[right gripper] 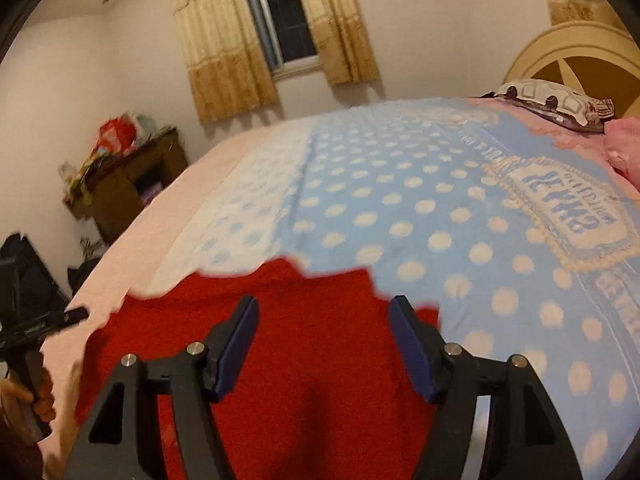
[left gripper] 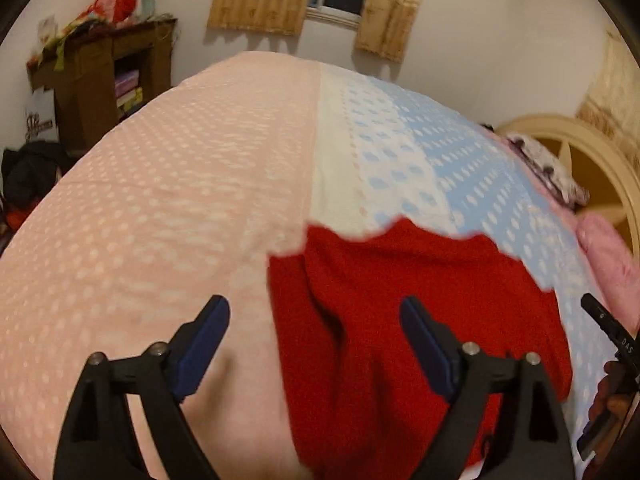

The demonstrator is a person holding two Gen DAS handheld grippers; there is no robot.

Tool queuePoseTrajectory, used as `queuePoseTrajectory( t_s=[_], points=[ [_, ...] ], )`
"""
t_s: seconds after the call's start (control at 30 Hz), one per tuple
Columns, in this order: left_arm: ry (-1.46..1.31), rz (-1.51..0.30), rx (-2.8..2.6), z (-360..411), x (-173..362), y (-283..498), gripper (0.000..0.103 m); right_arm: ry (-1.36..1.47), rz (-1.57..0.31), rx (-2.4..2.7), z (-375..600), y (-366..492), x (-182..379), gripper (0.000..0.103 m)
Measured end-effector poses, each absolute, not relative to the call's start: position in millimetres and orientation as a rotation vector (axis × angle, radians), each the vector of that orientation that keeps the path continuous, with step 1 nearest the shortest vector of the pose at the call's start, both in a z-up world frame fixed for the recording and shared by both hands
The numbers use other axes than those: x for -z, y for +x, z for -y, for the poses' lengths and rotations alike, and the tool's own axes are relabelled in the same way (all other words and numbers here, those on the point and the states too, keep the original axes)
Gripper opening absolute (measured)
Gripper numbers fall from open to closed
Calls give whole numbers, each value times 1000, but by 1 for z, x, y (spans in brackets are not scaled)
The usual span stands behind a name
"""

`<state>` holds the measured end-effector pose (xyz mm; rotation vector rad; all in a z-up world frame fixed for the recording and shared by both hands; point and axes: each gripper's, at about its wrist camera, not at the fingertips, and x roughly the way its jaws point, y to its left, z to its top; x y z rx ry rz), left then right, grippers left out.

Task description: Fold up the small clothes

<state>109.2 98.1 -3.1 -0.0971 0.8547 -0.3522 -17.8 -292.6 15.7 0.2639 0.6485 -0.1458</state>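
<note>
A red garment [left gripper: 400, 320] lies spread on the bed, near its closest edge, straddling the line where the pink part of the bedspread [left gripper: 160, 200] meets the blue, white-dotted part [right gripper: 400, 208]. Its far edge is wavy, and a soft fold runs down its middle.

The left gripper [left gripper: 316, 332] hangs over the garment's left border, its jaws standing wide apart with nothing pinched between them: one blue pad sits above the pink spread, the other above the red cloth. The right gripper [right gripper: 324, 332] hovers over the garment's right portion, its jaws apart too and empty, the red cloth showing in the gap, its right pad near the cloth's edge where the blue spread begins. Whether either one touches the cloth I cannot tell.

A hand [right gripper: 36, 396] grips the handle of the left gripper at the picture's edge in the right camera.

At the head of the bed a patterned pillow [right gripper: 552, 100] and a pink one [right gripper: 624, 148] rest against a rounded headboard [right gripper: 580, 52]. Beyond the bed a curtained window [right gripper: 280, 28] sits in the wall, and a brown cabinet [left gripper: 104, 80] piled with clutter stands in the corner.
</note>
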Motion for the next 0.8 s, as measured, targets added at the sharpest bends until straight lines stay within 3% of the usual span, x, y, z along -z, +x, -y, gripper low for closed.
queuePoseTrajectory(
  t_s=[0.13,0.23,0.27,0.37,0.5,0.8],
  points=[
    [-48,-871,330,-81,20,65,89,180,-737,154,249,-50,7,66],
    [-28,-919,318,-73,38,51,89,193,-784,178,241,-66,30,46],
    [-15,-924,303,-69,41,48,89,211,-805,181,242,-69,38,44],
    [27,-924,255,-64,53,40,90,158,-786,194,233,-81,57,44],
    [66,-887,205,-63,61,31,99,75,-754,232,221,-86,65,44],
    [120,-826,161,-57,64,20,103,99,-727,233,226,-86,67,45]
  ],
)
